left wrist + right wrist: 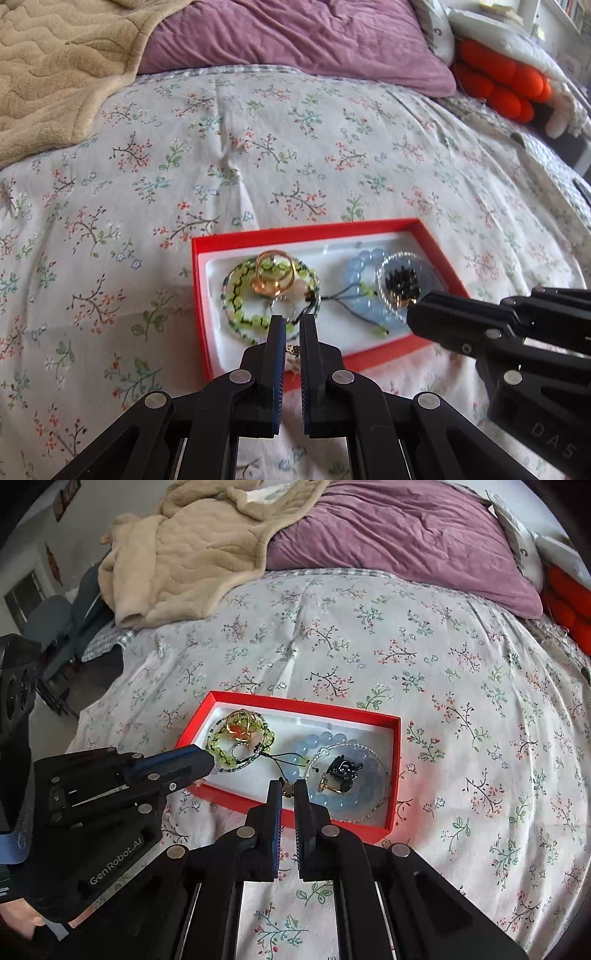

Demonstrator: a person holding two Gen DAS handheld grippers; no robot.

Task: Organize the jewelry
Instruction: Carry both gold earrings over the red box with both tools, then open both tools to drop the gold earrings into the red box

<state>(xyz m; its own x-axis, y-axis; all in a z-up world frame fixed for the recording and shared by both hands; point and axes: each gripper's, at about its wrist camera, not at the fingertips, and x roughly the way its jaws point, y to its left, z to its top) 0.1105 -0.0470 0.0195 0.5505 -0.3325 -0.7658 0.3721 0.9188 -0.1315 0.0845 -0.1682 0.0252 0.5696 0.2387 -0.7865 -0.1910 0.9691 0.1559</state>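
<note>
A red box (295,232) with a white lining lies on the floral bedspread; it also shows in the right wrist view (395,760). In it lie a green bead bracelet (238,295) with gold rings (271,273) on top, a pale blue bead bracelet (360,264) and a clear bead ring around black beads (402,282). My left gripper (291,325) is nearly shut on a small gold earring (292,349) over the box's near edge. My right gripper (289,788) is nearly shut on a small gold piece (288,788) above the box's near wall.
A beige blanket (192,550) and a purple pillow (399,535) lie at the head of the bed. Orange cushions (498,81) sit at the far right. The bed's left edge drops to the floor beside a grey chair (55,627).
</note>
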